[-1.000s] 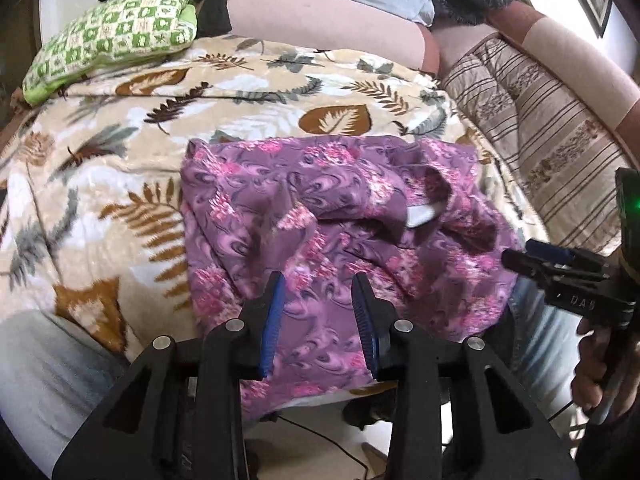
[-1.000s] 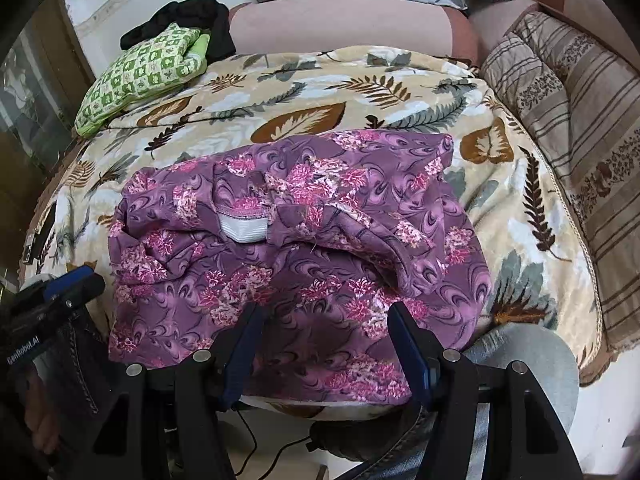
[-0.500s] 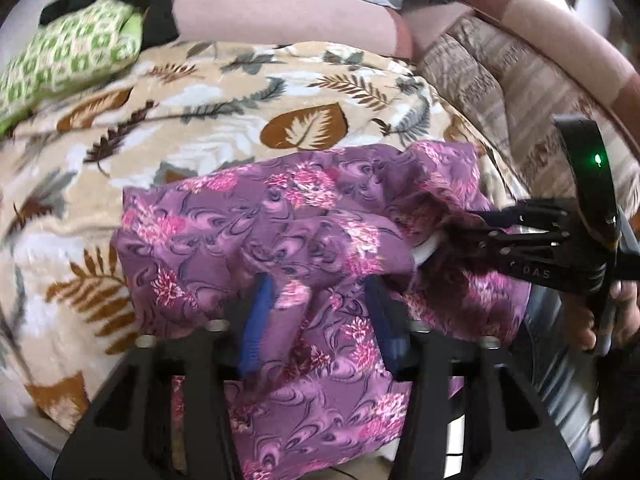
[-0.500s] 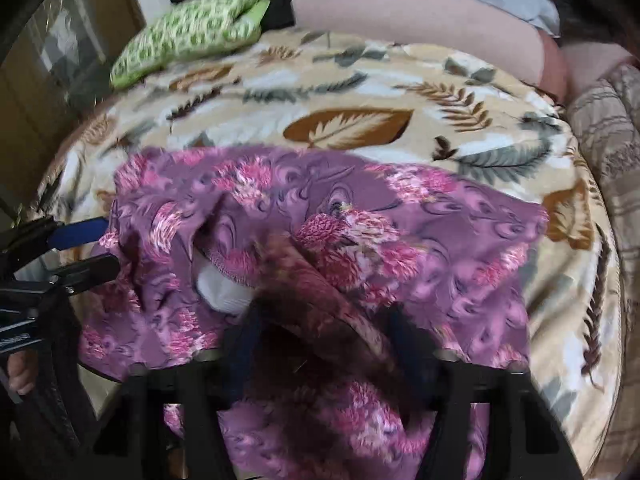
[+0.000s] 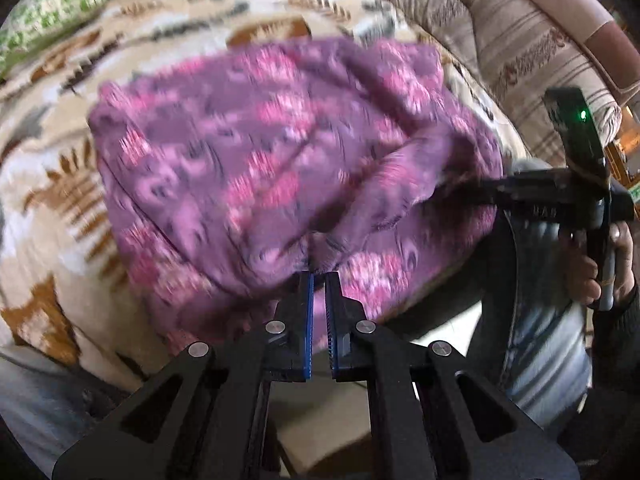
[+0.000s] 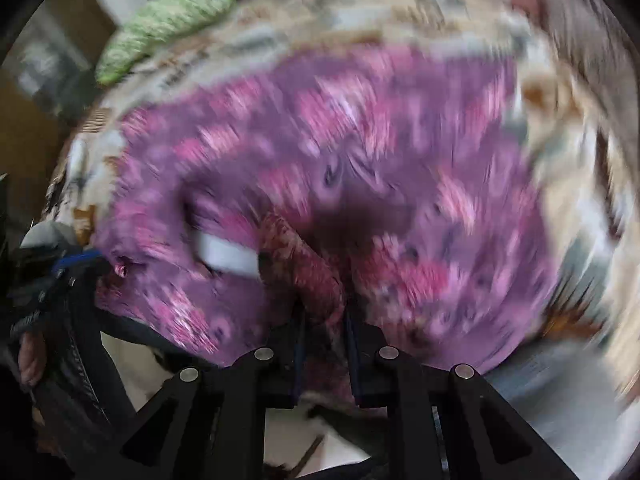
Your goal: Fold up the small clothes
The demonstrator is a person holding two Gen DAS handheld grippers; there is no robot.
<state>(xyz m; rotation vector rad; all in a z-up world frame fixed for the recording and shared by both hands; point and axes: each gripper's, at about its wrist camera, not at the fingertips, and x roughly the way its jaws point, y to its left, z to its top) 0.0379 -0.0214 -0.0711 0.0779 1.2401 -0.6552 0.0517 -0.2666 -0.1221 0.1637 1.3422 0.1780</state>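
Observation:
A purple garment with pink flowers [image 5: 280,168] lies on the leaf-patterned blanket [image 5: 52,184] of a bed. My left gripper [image 5: 318,280] is shut on the garment's near edge. My right gripper [image 6: 324,312] is shut on a bunched fold of the same garment [image 6: 360,168], with cloth filling the gap between its fingers. A white inner label or band [image 6: 228,256] shows left of that fold. The right gripper also shows at the right of the left wrist view [image 5: 472,194], reaching into the cloth. Both views are blurred by motion.
A green checked pillow [image 5: 52,20] lies at the far left of the bed, also in the right wrist view [image 6: 168,20]. A striped cushion [image 5: 520,52] stands at the right. The person's jeans-clad legs [image 5: 540,340] are at the bed's near edge.
Both grippers have gone from open to shut on the garment's near part. The cloth is bunched and pulled up between them, and both views have moved in closer with heavy blur.

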